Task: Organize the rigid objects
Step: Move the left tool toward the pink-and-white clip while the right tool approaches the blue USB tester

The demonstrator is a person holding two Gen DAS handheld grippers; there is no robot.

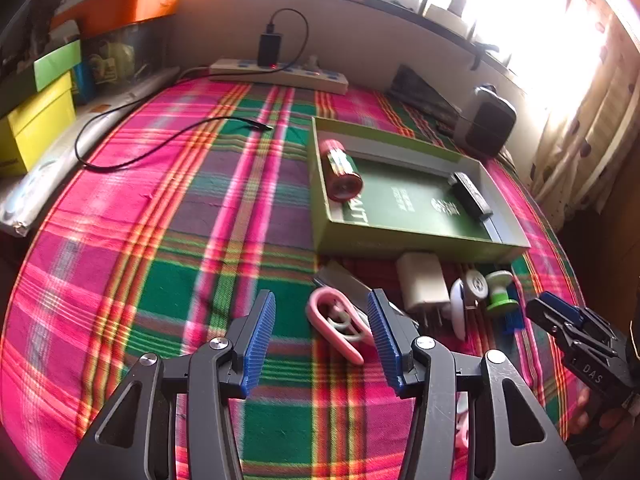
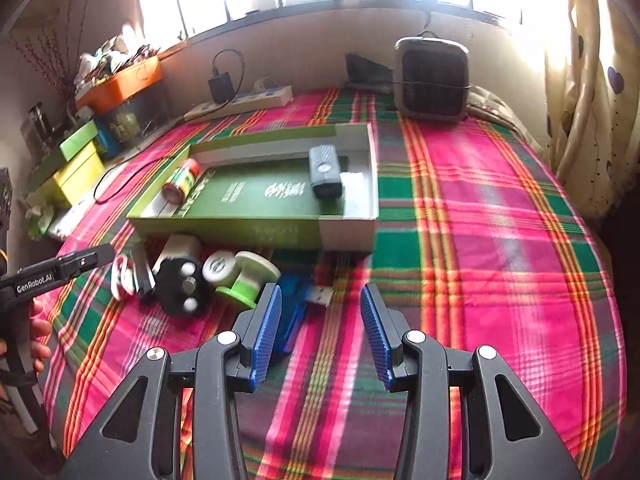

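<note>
On the plaid cloth, a shallow green box (image 1: 400, 236) holds a red cylinder (image 1: 340, 168) and a black device (image 1: 470, 194). In front of it lie a pink loop-handled tool (image 1: 336, 324), a white charger (image 1: 424, 284), a green-and-white spool (image 1: 500, 288) and a blue USB stick (image 2: 296, 312). My left gripper (image 1: 322, 294) is open, its fingers either side of the pink tool without touching it. My right gripper (image 2: 320, 294) is open over the USB stick's metal plug, beside a black adapter (image 2: 182, 288). Each gripper shows at the edge of the other's view.
A white power strip (image 1: 280, 74) with a black plug and a loose cable (image 1: 160, 140) lies at the back. A grey box-shaped appliance (image 2: 430, 80) stands at the back right. Yellow and green boxes (image 1: 36, 120) stack on the left. A curtain (image 2: 580, 100) hangs on the right.
</note>
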